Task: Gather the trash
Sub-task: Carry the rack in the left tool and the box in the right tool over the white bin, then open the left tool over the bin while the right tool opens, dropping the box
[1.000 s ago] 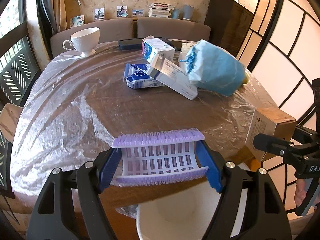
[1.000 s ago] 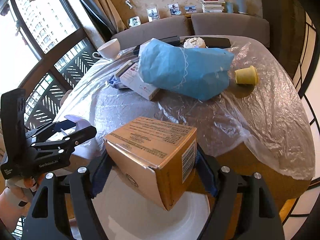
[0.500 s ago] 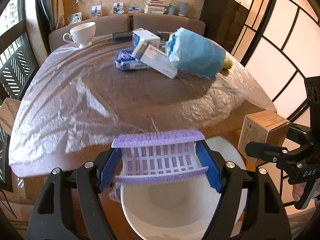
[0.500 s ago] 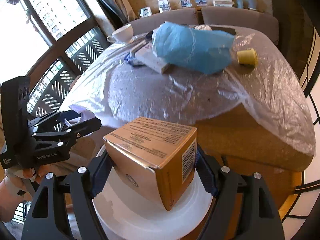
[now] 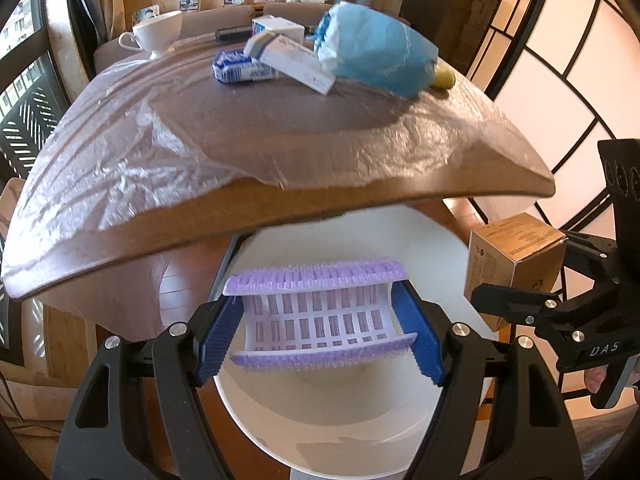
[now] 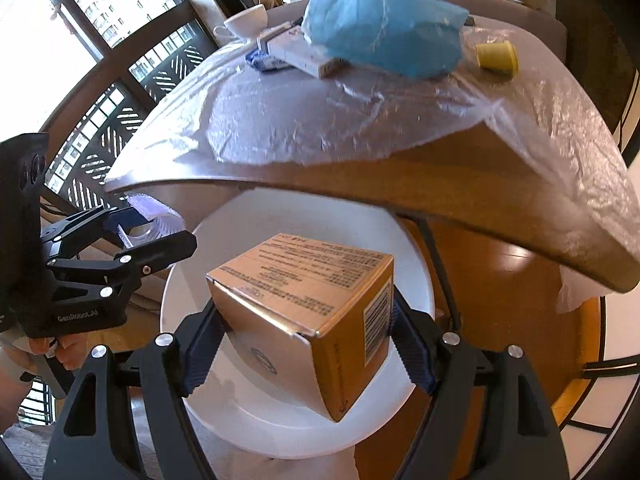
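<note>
Left wrist view: left tool pinches a purple-and-white plastic tray piece between its blue pads, held over the open mouth of a white bin that sits below the tabletop edge. The tabletop rim overhangs the bin's far side; there is free room between rim and tool. Clear plastic sheet covers the tabletop and stops short of the near edge. At far right the right tool grips a brown cardboard box, beside the bin rim; "DAS" is readable on its body. On the far tabletop: blue bag, white carton, blue-white packet, white cup.

Right wrist view: the right tool clamps the cardboard box by its sides, tilted, corner down, above the white bin. The box has a barcode and small print too fine to read. The left tool at left reads "GenRobot.AI"; a hand shows under it. Only this view shows the yellow cup on its side and the wood floor under the tabletop.
</note>
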{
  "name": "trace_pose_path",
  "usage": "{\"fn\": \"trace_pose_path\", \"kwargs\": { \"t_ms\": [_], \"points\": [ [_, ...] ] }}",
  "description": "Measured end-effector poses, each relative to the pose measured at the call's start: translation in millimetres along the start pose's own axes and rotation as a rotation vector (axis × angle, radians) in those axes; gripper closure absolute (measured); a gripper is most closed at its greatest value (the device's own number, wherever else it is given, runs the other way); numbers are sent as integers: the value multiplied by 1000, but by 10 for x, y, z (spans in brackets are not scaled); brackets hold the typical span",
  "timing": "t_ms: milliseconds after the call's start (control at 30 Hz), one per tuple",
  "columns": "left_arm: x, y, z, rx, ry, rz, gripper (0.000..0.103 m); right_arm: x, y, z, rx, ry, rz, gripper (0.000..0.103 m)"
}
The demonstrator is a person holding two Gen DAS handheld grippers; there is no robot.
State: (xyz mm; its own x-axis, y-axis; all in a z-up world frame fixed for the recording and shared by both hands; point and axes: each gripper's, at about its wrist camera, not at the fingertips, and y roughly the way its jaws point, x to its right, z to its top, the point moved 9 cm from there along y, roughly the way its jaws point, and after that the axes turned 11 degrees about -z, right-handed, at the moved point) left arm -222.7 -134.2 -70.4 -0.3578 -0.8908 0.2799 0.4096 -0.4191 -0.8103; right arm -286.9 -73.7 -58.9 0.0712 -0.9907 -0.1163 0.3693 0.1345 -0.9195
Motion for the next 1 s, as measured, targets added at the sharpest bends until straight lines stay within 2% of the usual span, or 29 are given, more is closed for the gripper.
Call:
{"fn": "trace_pose_path", "kwargs": {
  "t_ms": [567, 1000],
  "points": [
    [-34, 336, -315, -91, -4, 9, 27, -46, 432, -137, -65, -28, -27, 28],
    [-87, 639, -349, -150, -8, 32, 27, -130, 707, -164, -105, -24, -46, 28]
  ]
}}
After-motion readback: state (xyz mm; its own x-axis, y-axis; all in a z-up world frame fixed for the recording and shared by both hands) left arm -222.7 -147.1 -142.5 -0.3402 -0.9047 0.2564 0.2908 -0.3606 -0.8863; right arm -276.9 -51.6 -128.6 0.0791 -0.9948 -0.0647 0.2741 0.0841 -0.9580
